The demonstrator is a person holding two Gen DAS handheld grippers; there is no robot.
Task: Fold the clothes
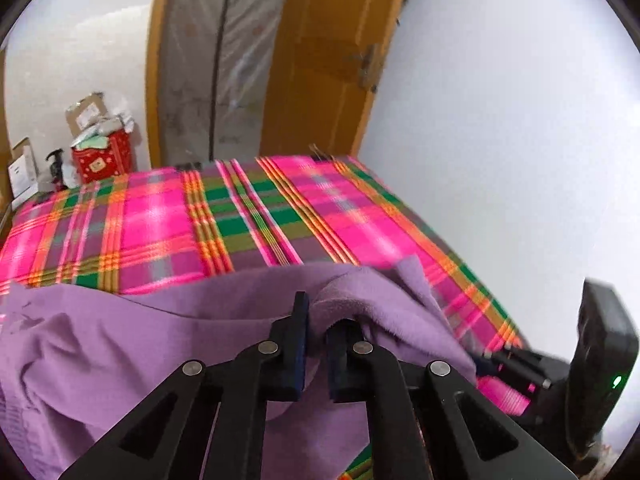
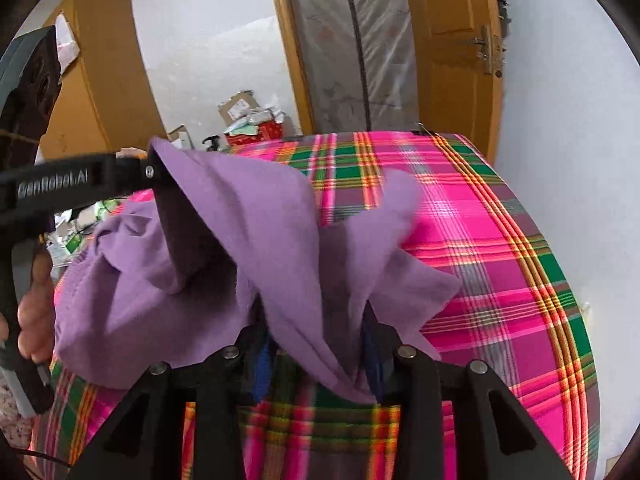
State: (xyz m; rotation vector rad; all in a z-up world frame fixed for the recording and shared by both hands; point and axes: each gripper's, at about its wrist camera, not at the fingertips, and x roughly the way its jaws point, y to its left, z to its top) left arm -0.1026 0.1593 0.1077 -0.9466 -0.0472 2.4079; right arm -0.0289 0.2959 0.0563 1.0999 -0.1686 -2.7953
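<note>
- My left hand-held gripper [image 1: 314, 344] has its two fingers nearly together with a fold of the purple fleece garment [image 1: 120, 344] pinched between them; I read it as clamped on the cloth.
- My right hand-held gripper [image 2: 316, 354] has cloth from the same purple fleece garment [image 2: 256, 216] draped between and over its fingers. The fingers stand wider apart than the left pair, and the fabric hides their tips, so I cannot tell whether they actually grip.
- The garment hangs raised between the two grippers above the bed, over the pink, green and orange plaid bedspread [image 2: 500, 240]. In the left wrist view its lower part spreads towards the near edge of the bed; whether it rests on the bedspread there I cannot say.
- I judge the fleece to be light, soft and limp. It sags and bunches wherever it is not held, and it looks fuzzy enough not to slip from the pads.
- For a clean fold I would hold it at an edge or corner, single layer, not a bunched handful; the present right-side hold looks bunched.
- Motion blur softens both views, so seams and hems are unclear.
</note>
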